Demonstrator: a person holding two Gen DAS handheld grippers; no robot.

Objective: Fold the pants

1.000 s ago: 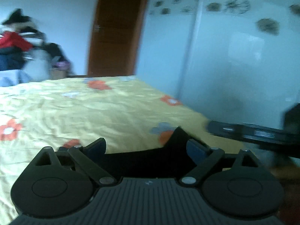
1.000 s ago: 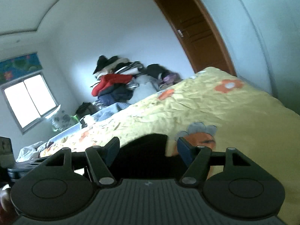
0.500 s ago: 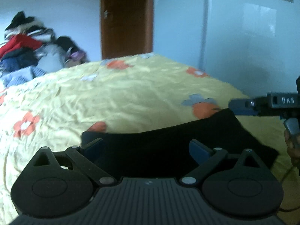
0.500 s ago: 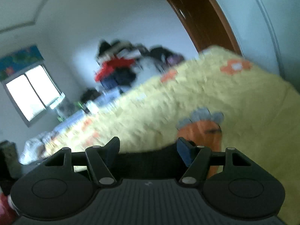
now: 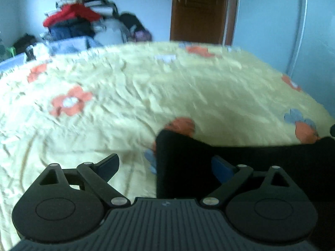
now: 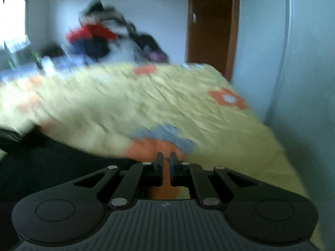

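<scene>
The black pants (image 5: 240,163) lie on the yellow flowered bedspread (image 5: 146,87) at the near right of the left wrist view. My left gripper (image 5: 165,165) is open; its right finger is over the pants' left edge, its left finger over bare sheet. In the right wrist view the pants (image 6: 48,163) are a dark mass at the lower left. My right gripper (image 6: 166,163) is shut with nothing between its fingers, over an orange flower print just right of the pants. Both views are motion-blurred.
A heap of clothes (image 5: 83,23) is piled beyond the bed's far side. A brown door (image 5: 201,10) and white wardrobe (image 5: 293,21) stand at the back right. The bed's right edge (image 6: 278,146) drops off next to the wardrobe.
My right gripper has closed from wide open and shifted off the pants to their right. My left gripper has swung left, so the pants now sit under its right finger only.
</scene>
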